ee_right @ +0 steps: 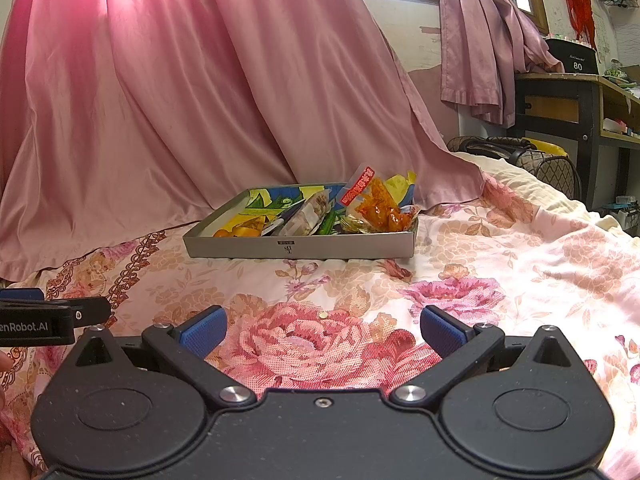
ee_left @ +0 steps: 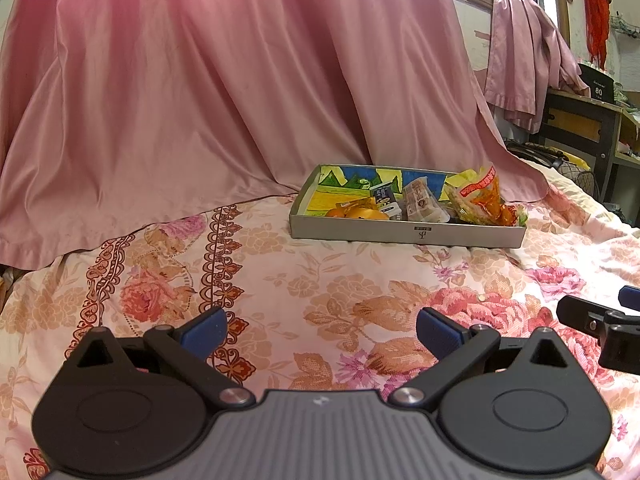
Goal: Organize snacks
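Snacks are not lying near my tools: I am holding the left gripper (ee_left: 322, 334) and the right gripper (ee_right: 323, 330) low over the pink flowered bedspread (ee_right: 520, 248), both with blue pads spread wide and gripping nothing, probably kept ready. Farther ahead, the crinkly snack packets (ee_right: 376, 206), orange, red and silver, are sitting together inside the shallow grey cardboard tray (ee_left: 400, 234). This is fitting a finished sorting or one awaiting rearranging. Behind, a pink satin curtain (ee_left: 200, 100) is hanging.

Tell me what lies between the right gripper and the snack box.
Only bare floral bedsheet lies between the right gripper and the snack box, per the right wrist view.
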A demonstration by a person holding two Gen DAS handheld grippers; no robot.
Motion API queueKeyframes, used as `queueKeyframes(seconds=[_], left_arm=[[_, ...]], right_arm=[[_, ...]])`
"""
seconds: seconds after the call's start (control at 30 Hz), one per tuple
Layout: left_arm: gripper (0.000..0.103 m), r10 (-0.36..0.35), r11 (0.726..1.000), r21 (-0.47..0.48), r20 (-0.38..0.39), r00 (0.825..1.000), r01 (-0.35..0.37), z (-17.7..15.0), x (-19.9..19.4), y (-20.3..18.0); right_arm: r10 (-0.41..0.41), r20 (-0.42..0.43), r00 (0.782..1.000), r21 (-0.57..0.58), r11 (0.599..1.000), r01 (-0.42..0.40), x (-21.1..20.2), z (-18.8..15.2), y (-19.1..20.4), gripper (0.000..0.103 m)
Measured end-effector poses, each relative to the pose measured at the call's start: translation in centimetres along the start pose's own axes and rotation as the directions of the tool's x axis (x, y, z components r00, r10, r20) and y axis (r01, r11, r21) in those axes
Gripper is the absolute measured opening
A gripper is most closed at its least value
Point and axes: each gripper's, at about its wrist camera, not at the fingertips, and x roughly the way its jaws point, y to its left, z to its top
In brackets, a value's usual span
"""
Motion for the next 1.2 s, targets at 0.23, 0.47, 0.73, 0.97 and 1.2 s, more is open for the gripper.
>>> queueKeyframes(seconds=[0.23, 0.47, 0.73, 0.97, 1.2], left_arm=[[0.103, 0.001, 1.000, -0.003, -0.005, 1.000, -0.001, -0.01, 0.00, 0.02], [0.103, 0.001, 1.000, -0.006, -0.005, 1.000, -0.001, -0.02, -0.02, -0.04], [0.103, 0.001, 1.000, -0.006, -0.005, 1.000, -0.001, -0.01, -0.04, -0.04], [0.103, 0.001, 1.000, -0.007, -0.006, 1.000, -0.001, -0.02, -0.04, -0.01], [0.103, 0.001, 1.000, -0.008, -0.006, 1.000, -0.001, -0.04, -0.04, -0.03]], right_arm=[[0.000, 0.000, 1.000, 0.000, 1.000, 0.000, 0.00, 0.03, 0.05, 0.102], [-0.001, 0.000, 1.000, 0.000, 1.000, 0.001, 0.01, 0.01, 0.07, 0.102], [-0.001, -0.001, 1.000, 0.000, 1.000, 0.001, 0.02, -0.01, 0.09, 0.102], [-0.001, -0.001, 1.000, 0.000, 1.000, 0.001, 0.04, -0.04, 0.09, 0.102], [-0.001, -0.003, 1.000, 0.000, 1.000, 0.001, 0.06, -0.01, 0.13, 0.102]])
